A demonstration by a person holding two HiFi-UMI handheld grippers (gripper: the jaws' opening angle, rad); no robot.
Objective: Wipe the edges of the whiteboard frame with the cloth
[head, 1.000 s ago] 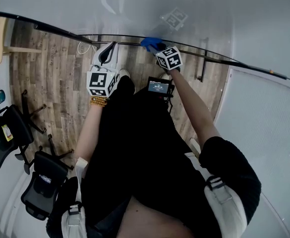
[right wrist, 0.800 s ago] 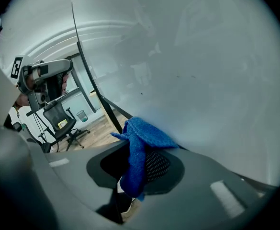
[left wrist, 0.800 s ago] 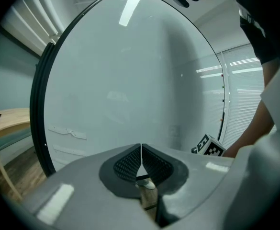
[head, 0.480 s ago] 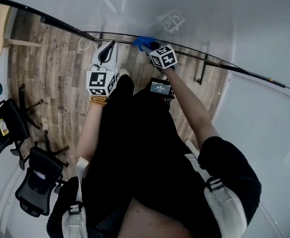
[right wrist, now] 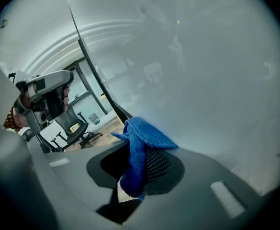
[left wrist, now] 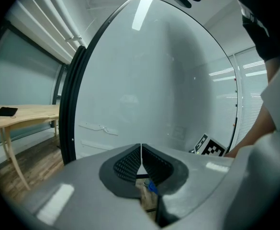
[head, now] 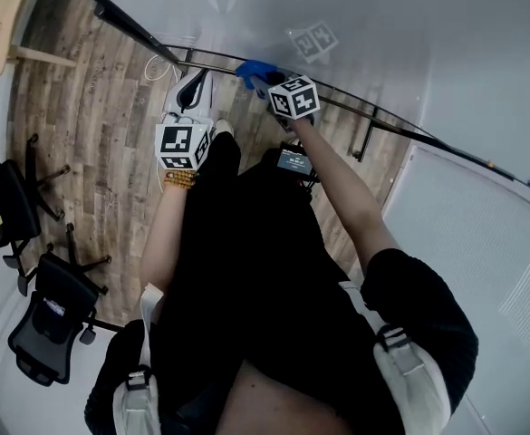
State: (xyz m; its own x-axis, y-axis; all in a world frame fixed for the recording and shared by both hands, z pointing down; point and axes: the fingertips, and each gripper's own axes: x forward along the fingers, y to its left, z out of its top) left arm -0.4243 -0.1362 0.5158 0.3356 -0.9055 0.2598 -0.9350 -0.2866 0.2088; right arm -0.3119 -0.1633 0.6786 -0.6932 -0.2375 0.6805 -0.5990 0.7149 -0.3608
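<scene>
A white whiteboard (head: 373, 34) fills the upper head view, with its dark bottom frame edge (head: 355, 109) running across below it. My right gripper (head: 257, 75) is shut on a blue cloth (head: 254, 71) and presses it against that frame edge. In the right gripper view the blue cloth (right wrist: 140, 147) hangs between the jaws, against the board surface (right wrist: 202, 71). My left gripper (head: 190, 93) hangs lower left, away from the frame, its jaws shut on nothing. The left gripper view shows the board (left wrist: 154, 80) and its dark side frame (left wrist: 75, 95).
Black office chairs (head: 43, 311) stand on the wood floor (head: 92, 125) at the left. A wooden table (left wrist: 20, 114) stands left of the board. A white cable (head: 160, 66) lies on the floor near the frame. A glass partition (head: 482, 243) is at the right.
My right gripper has slid the cloth to the left along the bottom frame edge. The left gripper has stayed near the same place.
</scene>
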